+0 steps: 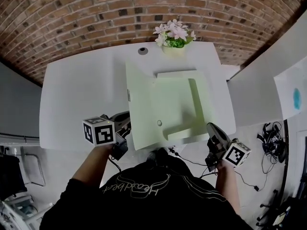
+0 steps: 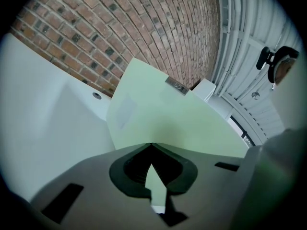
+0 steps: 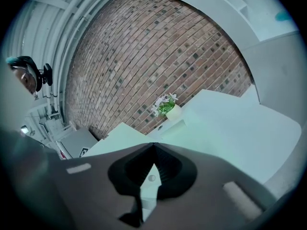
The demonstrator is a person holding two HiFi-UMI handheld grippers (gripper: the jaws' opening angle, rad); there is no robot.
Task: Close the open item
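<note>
- Two handheld grippers low at the near edge of the white counter [image 1: 81, 95], one on either side of a pale green box [image 1: 184, 104].
- Box near the middle of the counter, open, inner tray bare, a raised rim along its far, right and near sides.
- Lid [image 1: 141, 104] swung out on the box's left side; seen from the left gripper view as a broad green panel rising at a slant toward the brick wall [image 1: 96, 13].
- Small round knob [image 1: 159, 123] close to the near end, beside the line where lid and tray meet.
- Left gripper [image 2: 151, 145]: fingers drawn together at the tips, nothing between them, pointed at the lid's face. Just beside the lid's near left corner in the head view; contact not clear.
- Right gripper [image 3: 153, 145]: fingers likewise tip to tip and empty, aimed at the box's near right corner, with the knob showing through the gap behind the tips.
- Marker cubes [image 1: 99, 132] riding on both grippers, a forearm behind each.
- Flower pot [image 1: 173, 47] with pink and white blooms at the counter's far edge, beyond the box; round grommet [image 1: 142, 51] to its left.
</note>
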